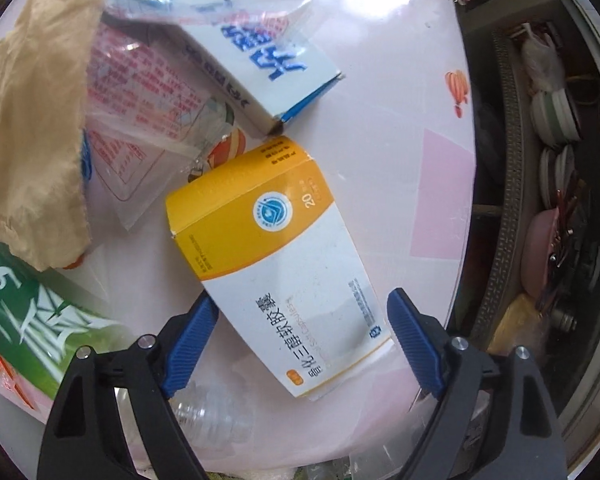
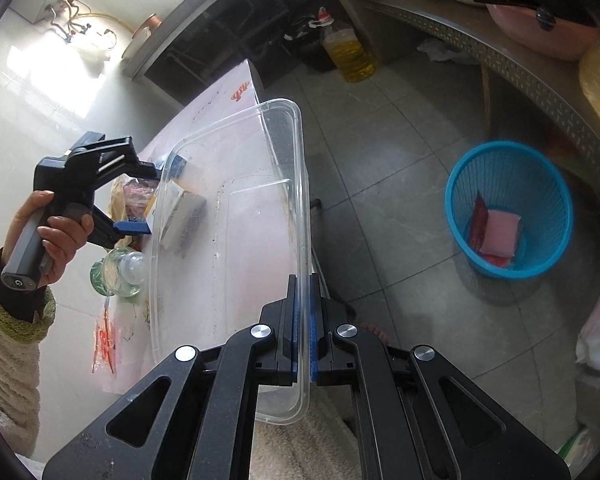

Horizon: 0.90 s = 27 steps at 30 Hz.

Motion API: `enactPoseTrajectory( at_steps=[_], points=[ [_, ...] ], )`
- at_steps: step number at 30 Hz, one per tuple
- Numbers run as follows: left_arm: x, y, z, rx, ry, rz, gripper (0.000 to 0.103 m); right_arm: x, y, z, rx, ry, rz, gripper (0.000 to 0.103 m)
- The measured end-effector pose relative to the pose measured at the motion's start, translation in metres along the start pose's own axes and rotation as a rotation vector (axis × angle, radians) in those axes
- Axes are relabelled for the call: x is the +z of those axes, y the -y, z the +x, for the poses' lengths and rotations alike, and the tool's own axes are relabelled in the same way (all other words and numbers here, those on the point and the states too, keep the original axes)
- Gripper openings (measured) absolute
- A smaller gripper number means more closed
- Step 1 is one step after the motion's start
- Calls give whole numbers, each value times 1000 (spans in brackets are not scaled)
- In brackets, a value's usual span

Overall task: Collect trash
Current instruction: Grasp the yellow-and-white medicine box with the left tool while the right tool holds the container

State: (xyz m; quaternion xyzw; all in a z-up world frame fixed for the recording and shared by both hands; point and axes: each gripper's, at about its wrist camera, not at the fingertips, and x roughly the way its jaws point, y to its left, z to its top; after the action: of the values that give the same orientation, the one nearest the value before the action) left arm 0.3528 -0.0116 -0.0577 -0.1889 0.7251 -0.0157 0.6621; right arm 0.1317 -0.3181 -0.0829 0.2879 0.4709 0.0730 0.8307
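A yellow and white medicine box [image 1: 268, 240] lies flat on the pale pink table [image 1: 400, 100]. My left gripper [image 1: 300, 298] points down over it, open, with one blue finger on each side of the box's near end and the pads not pressing. Behind it lie a blue and white box [image 1: 268, 68], a clear printed bag [image 1: 140, 100], crumpled brown paper [image 1: 32, 120] and a green package [image 1: 32, 308]. A clear bottle [image 1: 212, 412] lies below the fingers. My right gripper [image 2: 302, 320] is shut on the rim of a clear plastic container [image 2: 228, 280], held tilted at the table's edge.
A blue mesh basket [image 2: 508, 208] stands on the tiled floor to the right with red and pink wrappers inside. A bottle of yellow oil [image 2: 350, 54] stands further back. A perforated metal shelf [image 2: 520, 72] with bowls and dishes runs along the right.
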Motion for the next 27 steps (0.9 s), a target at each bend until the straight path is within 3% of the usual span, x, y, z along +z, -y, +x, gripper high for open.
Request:
enactPoseTrajectory(
  at_steps=[12, 14, 17, 22, 25, 27],
  points=[
    [-9, 2, 4, -16, 39, 29, 81, -2, 4, 1, 37, -5, 14, 3],
    [-14, 4, 1, -43, 40, 39, 63, -2, 4, 1, 42, -6, 15, 3],
    [-25, 6, -8, -90, 30, 80, 52, -1, 6, 2, 54, -9, 24, 3],
    [-35, 1, -17, -107, 36, 104, 54, 1, 4, 3, 49, -7, 19, 3],
    [-29, 2, -15, -143, 26, 47, 75, 1, 2, 4, 45, -9, 13, 3],
    [-24, 2, -12, -155, 27, 12, 79, 0, 1, 4, 42, -10, 13, 3]
  ],
)
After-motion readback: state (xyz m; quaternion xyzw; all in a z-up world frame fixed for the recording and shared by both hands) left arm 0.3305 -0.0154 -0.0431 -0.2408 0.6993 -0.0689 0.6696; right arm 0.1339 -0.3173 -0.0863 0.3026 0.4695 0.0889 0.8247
